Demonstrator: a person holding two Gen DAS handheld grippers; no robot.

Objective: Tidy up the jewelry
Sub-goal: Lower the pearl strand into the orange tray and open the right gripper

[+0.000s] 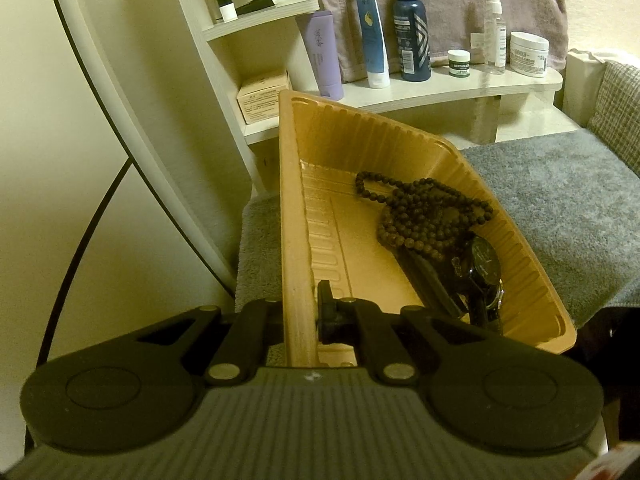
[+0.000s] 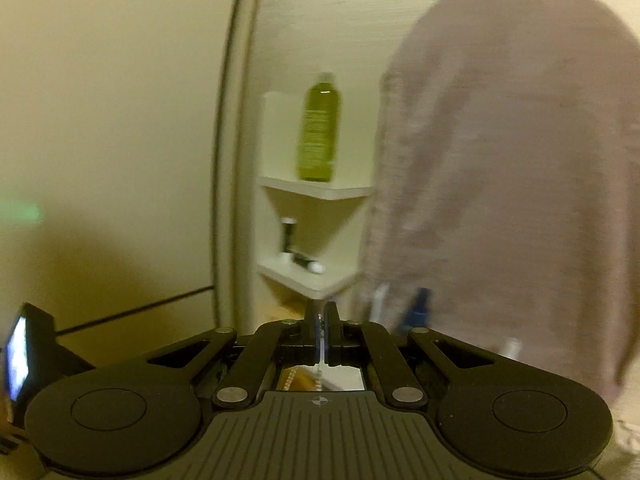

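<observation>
The tan tray [image 1: 500, 216] is the collecting point, tilted up off the grey towel [image 1: 560, 200] because the left hand-held gripper [image 1: 304, 316] is clamped on its near rim. Low in the tray lie a dark bead necklace [image 1: 424, 212] and, touching it, a black wristwatch [image 1: 484, 268].

The right hand-held gripper [image 2: 321, 320] has its jaws pressed together on a thin pale chain [image 2: 320, 354] — a beaded strand of it hangs below the fingers. The view is blurred, facing the wall shelves and a hanging pinkish towel [image 2: 500, 200], not the tray.

My reading: two pieces are stowed and a third is in transit. The next move calls for bringing the chain over the tray's open floor, lowering until the dangling end settles, then releasing — clear of the beads, or they will tangle.

On the shelf [image 1: 440, 88] stand bottles, tubes and jars. The white jar [image 1: 529, 54] carries bold dark lettering I cannot read with certainty; the lilac tube [image 1: 322, 54] bears vertical characters; the green bottle [image 2: 318, 128] has small illegible print.
</observation>
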